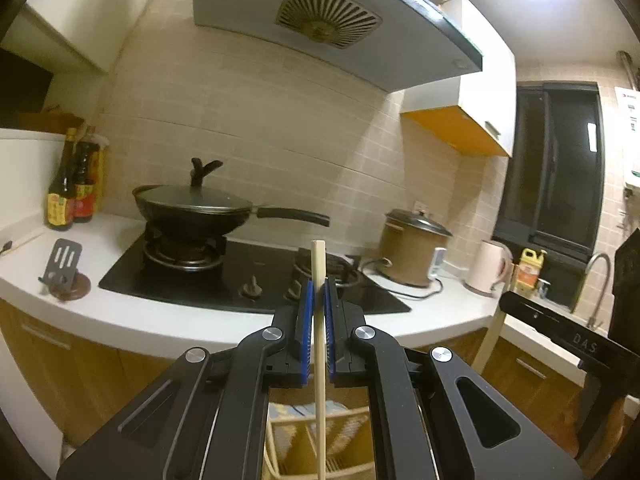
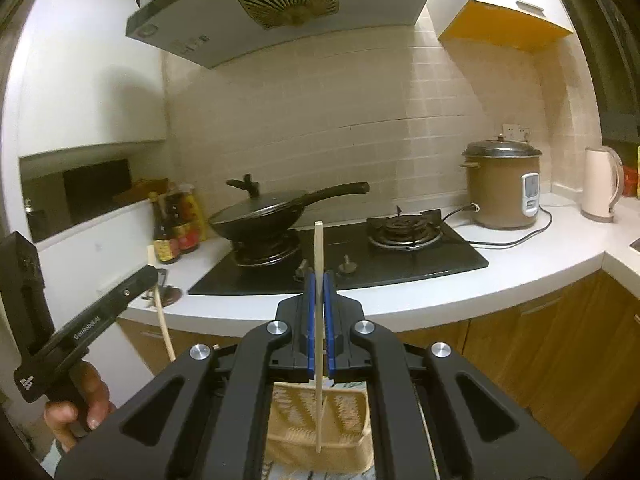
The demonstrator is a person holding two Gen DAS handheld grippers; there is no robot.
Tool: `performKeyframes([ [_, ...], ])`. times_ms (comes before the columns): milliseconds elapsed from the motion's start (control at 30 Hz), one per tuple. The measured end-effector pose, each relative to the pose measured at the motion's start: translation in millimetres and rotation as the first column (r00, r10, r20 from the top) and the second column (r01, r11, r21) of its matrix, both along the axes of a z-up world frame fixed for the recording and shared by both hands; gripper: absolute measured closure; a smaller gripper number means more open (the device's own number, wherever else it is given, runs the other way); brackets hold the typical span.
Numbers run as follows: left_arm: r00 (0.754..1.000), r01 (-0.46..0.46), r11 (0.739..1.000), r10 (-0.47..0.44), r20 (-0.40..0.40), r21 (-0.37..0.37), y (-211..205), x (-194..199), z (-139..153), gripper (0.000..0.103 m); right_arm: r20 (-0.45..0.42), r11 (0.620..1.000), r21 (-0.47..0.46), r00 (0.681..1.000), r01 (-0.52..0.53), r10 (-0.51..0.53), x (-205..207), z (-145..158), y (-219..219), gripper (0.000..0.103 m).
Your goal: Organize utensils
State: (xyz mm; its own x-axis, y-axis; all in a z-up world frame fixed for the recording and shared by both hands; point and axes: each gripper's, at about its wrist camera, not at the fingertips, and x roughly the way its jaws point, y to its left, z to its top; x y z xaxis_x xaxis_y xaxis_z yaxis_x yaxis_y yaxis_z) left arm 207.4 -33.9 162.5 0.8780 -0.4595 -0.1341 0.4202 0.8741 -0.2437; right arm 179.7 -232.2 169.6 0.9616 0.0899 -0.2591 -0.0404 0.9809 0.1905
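Wooden chopstick (image 1: 319, 320) stands upright mid-frame, pinched in my left gripper (image 1: 319, 286), another chopstick (image 2: 318, 320) likewise clamped in my right gripper (image 2: 319, 280), lower ends hidden over a blurred basket (image 2: 348, 432).

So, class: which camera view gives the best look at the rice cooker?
The right wrist view: the rice cooker stands large and whole, its white control panel and cord plain. In the left wrist view it is smaller and farther off, the panel seen edge-on.
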Motion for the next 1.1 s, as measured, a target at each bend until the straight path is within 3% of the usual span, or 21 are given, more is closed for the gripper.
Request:
performKeyframes([
  [267,0.998,-0.070,0.997,0.070,-0.007,-0.027,2,41,-26,0.100,0.002,0.999,-0.031,0.999,0.041,-0.041,28,-24,-3,0.100],
  [533,0.993,-0.119,0.993,0.119,0.010,-0.003,-4,45,-59,0.099,0.038,0.998,-0.049,0.998,0.044,-0.043,34,-55,7,0.100],
  [667,0.994,-0.105,0.994,0.105,0.004,0.020,-7,41,-69,0.099,0.042,0.997,-0.066,0.999,0.036,-0.033,31,-67,12,0.100],
  [867,0.997,-0.052,0.999,0.053,-0.060,0.006,2,32,-75,0.094,-0.023,0.999,-0.037,1.000,0.002,-0.003,23,-78,11,0.099],
  [933,0.996,-0.037,0.999,0.036,-0.088,-0.006,7,27,-76,0.080,-0.058,1.000,-0.018,0.998,-0.016,0.015,18,-79,8,0.093],
  [1033,0.991,-0.015,0.999,0.010,-0.137,-0.035,21,15,-74,0.070,-0.090,1.000,0.008,0.996,-0.007,0.008,4,-80,1,0.058],
  [1067,0.988,-0.005,0.999,-0.001,-0.154,-0.037,25,11,-74,0.069,-0.098,1.000,0.023,0.995,-0.007,0.010,-2,-80,-1,0.051],
  [1100,0.983,-0.004,1.000,-0.001,-0.185,-0.026,31,6,-73,0.068,-0.110,0.999,0.038,0.994,-0.009,0.013,-9,-81,-4,0.051],
])
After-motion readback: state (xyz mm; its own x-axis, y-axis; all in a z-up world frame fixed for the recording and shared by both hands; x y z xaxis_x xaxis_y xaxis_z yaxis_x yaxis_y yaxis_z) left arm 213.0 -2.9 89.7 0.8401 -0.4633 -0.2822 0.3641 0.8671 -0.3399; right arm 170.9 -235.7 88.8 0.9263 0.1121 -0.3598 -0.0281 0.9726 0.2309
